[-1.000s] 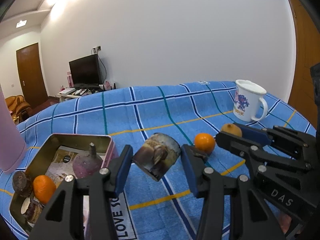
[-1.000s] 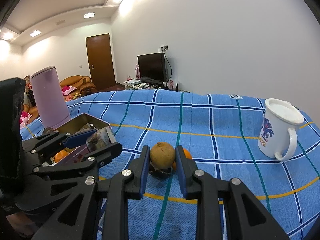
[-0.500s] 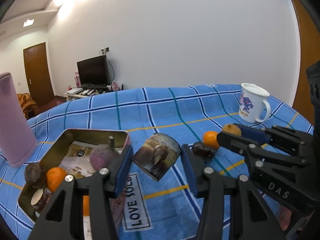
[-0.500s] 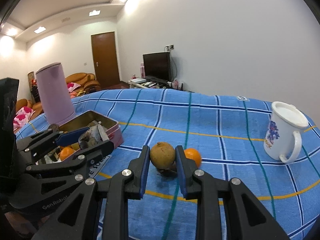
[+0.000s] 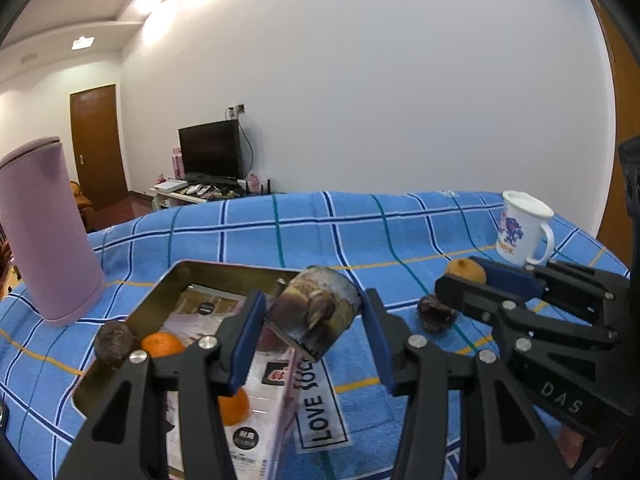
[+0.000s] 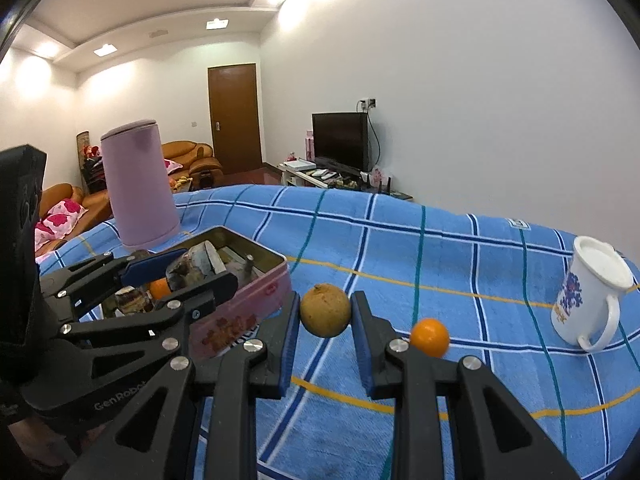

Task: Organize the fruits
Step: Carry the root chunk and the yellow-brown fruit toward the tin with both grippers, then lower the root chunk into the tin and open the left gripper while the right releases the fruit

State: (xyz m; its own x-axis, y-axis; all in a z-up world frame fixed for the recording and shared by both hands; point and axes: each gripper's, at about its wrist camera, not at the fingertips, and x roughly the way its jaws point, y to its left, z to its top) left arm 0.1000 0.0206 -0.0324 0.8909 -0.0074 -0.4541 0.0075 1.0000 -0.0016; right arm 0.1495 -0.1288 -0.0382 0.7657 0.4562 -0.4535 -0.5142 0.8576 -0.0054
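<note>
1. A pink cylinder point(image 5: 48, 232) is seen standing upright near the left edge of the blue checked cloth point(image 5: 360, 232), just beside the tin.
2. An open tin point(image 5: 176, 280) is noted at the cloth's near-left part; an orange point(image 5: 162, 345) and a dark fruit point(image 5: 114, 340) lie inside it.
3. The left gripper point(image 5: 312, 332) is clamped on a brownish cut chunk point(image 5: 316, 312), held above the tin's right rim. Its long axis is tilted, the cut face turned toward the camera.
4. The right gripper point(image 6: 326, 312) is closed on a round brown fruit point(image 6: 326, 310), carried clear of the cloth, just right of the tin's near corner. No long axis is apparent.
5. The tin is judged to lie left of both loads; the left gripper is nearer.
6. A loose orange point(image 6: 430, 337) and a dark fruit point(image 5: 436, 314) remain on the cloth; a mug point(image 6: 592, 300) stands upright near the right edge.
</note>
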